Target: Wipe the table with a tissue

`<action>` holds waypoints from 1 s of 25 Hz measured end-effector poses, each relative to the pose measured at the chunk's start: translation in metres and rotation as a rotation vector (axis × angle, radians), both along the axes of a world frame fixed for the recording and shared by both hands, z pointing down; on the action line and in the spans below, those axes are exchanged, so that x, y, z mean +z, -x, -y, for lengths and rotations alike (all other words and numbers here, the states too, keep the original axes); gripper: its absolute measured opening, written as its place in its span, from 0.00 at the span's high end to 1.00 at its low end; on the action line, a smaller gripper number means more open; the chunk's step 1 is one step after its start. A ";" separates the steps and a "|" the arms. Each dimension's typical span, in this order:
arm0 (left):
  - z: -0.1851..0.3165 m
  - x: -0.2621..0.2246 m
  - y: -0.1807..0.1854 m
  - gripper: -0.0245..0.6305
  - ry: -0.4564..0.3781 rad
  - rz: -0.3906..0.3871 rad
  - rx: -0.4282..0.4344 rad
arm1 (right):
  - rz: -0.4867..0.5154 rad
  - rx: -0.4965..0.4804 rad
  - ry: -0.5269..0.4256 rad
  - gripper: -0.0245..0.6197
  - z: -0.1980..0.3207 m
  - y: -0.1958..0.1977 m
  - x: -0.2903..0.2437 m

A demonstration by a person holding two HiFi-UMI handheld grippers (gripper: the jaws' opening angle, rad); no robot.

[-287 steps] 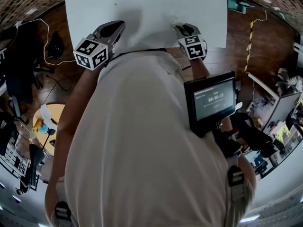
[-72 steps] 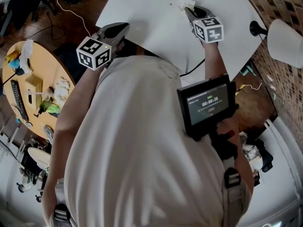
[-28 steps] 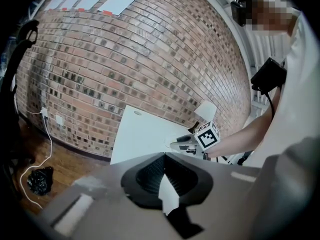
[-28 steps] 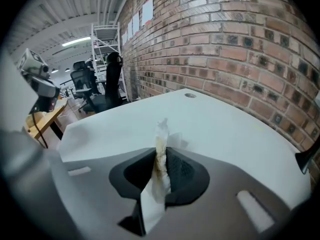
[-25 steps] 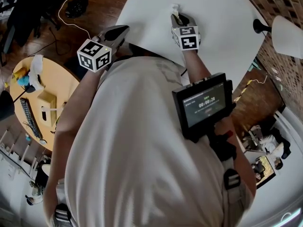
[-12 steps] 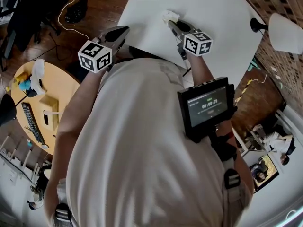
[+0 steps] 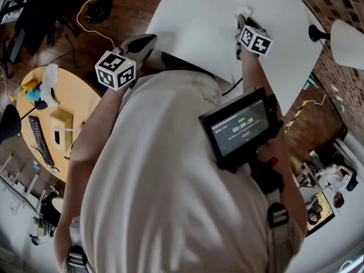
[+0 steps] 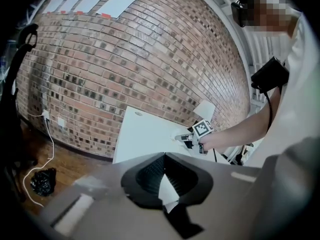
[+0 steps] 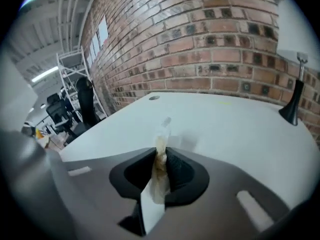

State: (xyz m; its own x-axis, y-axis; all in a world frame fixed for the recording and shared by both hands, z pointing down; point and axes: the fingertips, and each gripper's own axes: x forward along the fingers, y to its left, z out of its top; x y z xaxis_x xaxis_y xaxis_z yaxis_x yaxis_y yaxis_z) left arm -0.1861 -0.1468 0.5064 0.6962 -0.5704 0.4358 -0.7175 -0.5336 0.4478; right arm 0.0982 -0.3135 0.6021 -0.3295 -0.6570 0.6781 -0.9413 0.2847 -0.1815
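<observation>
Right gripper (image 9: 161,154): my fingers pinch a brown-stained tissue (image 9: 163,129) that pokes out past them | Tissue: low over the white tabletop (image 7: 193,21) on the desk lamp (image 7: 346,36) side, contact I cannot tell | Left gripper (image 8: 164,156): fingers pressed together on nothing, at the tabletop's near edge, well apart from the tissue
</observation>
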 end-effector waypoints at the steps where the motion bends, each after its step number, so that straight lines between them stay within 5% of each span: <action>1: -0.002 0.001 0.003 0.96 0.002 0.002 -0.008 | -0.030 -0.005 -0.003 0.87 -0.001 0.005 0.001; 5: -0.006 0.002 0.001 0.96 0.008 0.005 -0.019 | -0.014 -0.159 -0.024 0.87 -0.012 0.052 -0.002; 11: -0.008 0.000 -0.002 0.96 0.003 0.006 -0.032 | -0.031 -0.651 -0.007 0.87 -0.099 0.177 0.002; 16: -0.013 -0.001 -0.001 0.96 -0.015 -0.012 -0.033 | 0.086 -0.890 0.100 0.87 -0.175 0.207 0.000; 19: -0.010 -0.002 -0.018 0.96 -0.022 -0.017 -0.005 | 0.161 -0.819 0.040 0.87 -0.171 0.187 -0.016; 25: -0.013 -0.005 -0.068 0.96 -0.023 -0.026 0.062 | 0.539 -0.334 -0.002 0.87 -0.123 0.095 -0.055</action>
State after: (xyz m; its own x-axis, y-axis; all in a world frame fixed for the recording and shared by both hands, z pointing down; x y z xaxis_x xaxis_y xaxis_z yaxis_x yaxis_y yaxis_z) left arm -0.1181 -0.1333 0.5016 0.7416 -0.5354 0.4041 -0.6708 -0.5871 0.4531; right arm 0.0035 -0.1905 0.5473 -0.8118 -0.4612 0.3583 -0.5781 0.5480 -0.6045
